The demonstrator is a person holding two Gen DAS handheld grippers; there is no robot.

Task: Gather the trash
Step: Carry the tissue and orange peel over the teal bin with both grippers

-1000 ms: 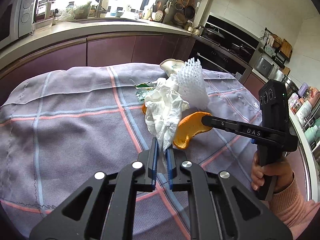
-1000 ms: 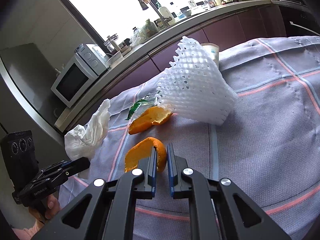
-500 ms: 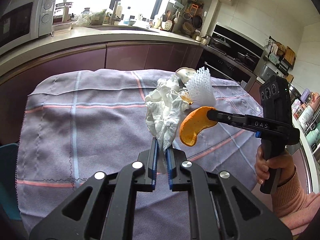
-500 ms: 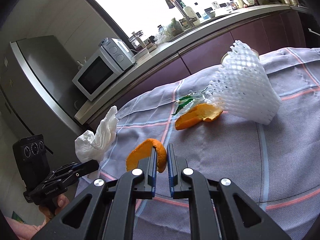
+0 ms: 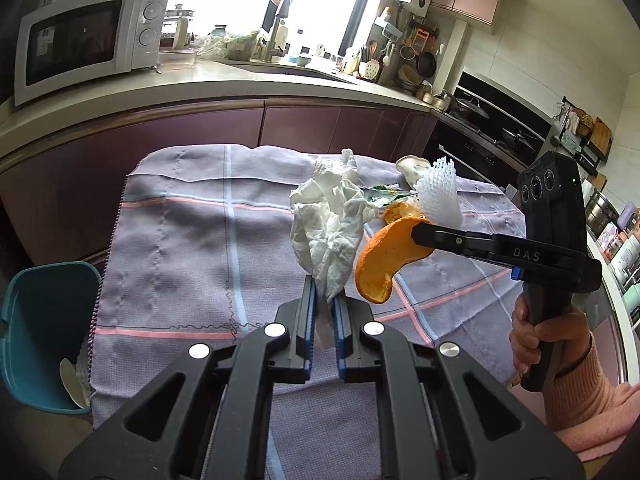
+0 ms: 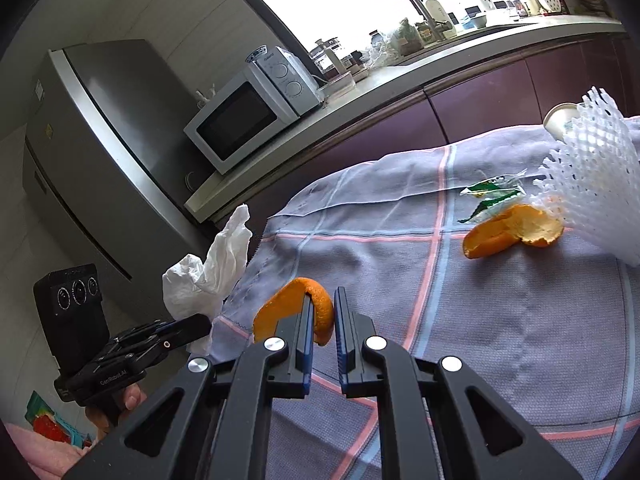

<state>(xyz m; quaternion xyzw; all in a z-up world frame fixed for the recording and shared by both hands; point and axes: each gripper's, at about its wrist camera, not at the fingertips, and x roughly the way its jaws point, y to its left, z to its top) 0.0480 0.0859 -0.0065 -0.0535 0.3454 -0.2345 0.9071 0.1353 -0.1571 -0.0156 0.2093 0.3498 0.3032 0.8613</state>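
My left gripper [image 5: 322, 300] is shut on a crumpled white tissue [image 5: 329, 224], held above the checked cloth. My right gripper [image 6: 322, 312] is shut on a curved orange peel [image 6: 294, 306]; in the left wrist view that peel [image 5: 386, 258] hangs from the right gripper's black fingers [image 5: 432, 237]. On the cloth lie a second orange peel [image 6: 510, 230], a green wrapper [image 6: 494, 196], a white foam fruit net [image 6: 596, 172] and a pale cup [image 6: 560, 118] behind it. A teal bin [image 5: 44, 332] stands on the floor off the table's left edge.
The table wears a grey-purple checked cloth [image 5: 180, 240]. Behind it runs a counter with a microwave [image 5: 88, 36], a sink and a stove. A grey fridge [image 6: 104, 128] stands at the left. A person's hand in a pink sleeve [image 5: 560, 344] holds the right gripper.
Both grippers have drawn back from the trash pile toward the table's left end, carrying the tissue and the peel slightly higher. The teal bin has come into the left wrist view.
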